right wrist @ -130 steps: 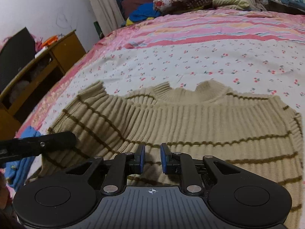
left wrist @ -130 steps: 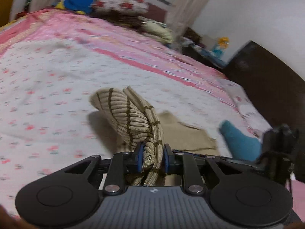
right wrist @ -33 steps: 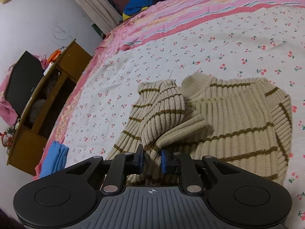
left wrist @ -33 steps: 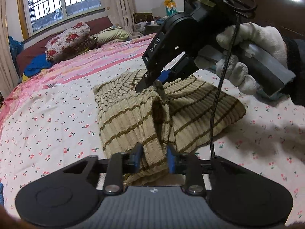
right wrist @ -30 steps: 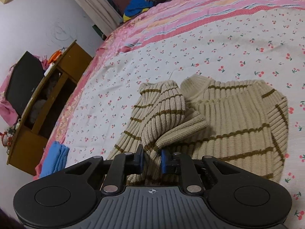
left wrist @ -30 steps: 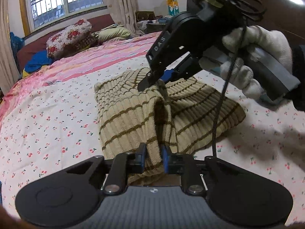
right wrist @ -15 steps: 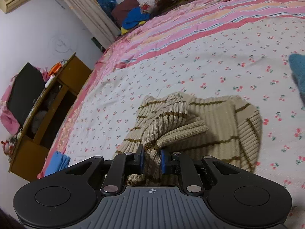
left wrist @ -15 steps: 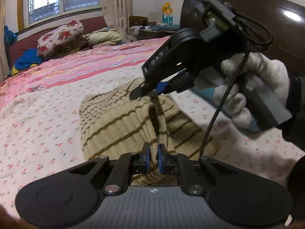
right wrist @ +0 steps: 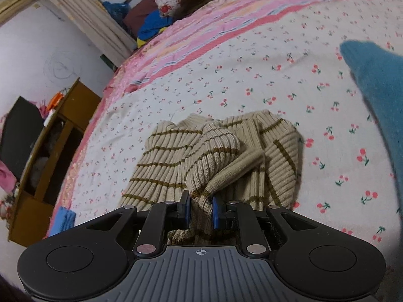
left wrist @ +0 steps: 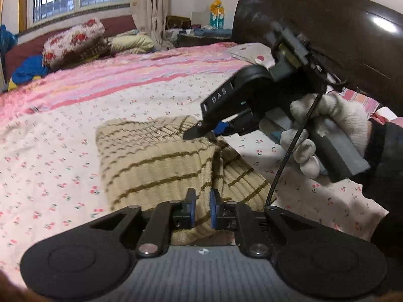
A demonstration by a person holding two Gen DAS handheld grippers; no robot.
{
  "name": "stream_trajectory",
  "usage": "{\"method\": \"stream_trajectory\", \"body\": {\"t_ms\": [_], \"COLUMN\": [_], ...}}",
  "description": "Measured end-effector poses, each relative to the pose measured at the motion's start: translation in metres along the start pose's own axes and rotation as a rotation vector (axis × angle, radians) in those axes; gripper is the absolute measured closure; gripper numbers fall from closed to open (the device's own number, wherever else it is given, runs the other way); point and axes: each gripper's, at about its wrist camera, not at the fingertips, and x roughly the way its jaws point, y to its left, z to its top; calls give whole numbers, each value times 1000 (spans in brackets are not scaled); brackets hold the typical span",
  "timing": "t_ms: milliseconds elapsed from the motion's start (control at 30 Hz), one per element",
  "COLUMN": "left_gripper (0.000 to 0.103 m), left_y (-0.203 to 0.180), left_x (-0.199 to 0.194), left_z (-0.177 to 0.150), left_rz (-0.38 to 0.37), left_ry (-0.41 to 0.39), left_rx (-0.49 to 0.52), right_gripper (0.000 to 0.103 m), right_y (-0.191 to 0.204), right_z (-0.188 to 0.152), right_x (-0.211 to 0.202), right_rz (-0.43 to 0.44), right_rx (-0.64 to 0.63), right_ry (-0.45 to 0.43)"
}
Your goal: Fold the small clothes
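Now mid-fold — both the left gripper (left wrist: 200, 209), jaws easing apart around knit, and the right gripper (right wrist: 200, 209), clamped on the sweater (right wrist: 219, 151) mid-bed (right wrist: 252, 70) — next, I judge, lay the flap flat.

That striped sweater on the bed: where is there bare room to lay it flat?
Bare cherry-print sheet lies between the sweater and the pink striped band, and beside the sweater toward the wooden cabinet. The other side is tighter: a blue garment lies there.
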Motion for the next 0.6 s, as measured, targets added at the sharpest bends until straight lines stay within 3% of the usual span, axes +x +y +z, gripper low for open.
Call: {"method": "stream_trajectory", "body": {"t_ms": [167, 333, 467, 600], "left_gripper": [69, 61, 54, 54], "left_y": [-6, -27, -44, -55], "left_x": [-12, -4, 14, 32], "left_z": [-5, -22, -30, -32], "left_rz": [44, 53, 125, 221], "left_ry": [-40, -24, -39, -49], "left_rx": [78, 201, 300, 359], "right_gripper": [87, 86, 86, 86], "right_y": [0, -1, 0, 1], "right_z": [0, 1, 2, 3], "right_x": [-2, -3, -1, 0], "right_rz": [7, 4, 5, 4], "right_rx": [-2, -8, -5, -8], "right_ry": [3, 12, 17, 23]}}
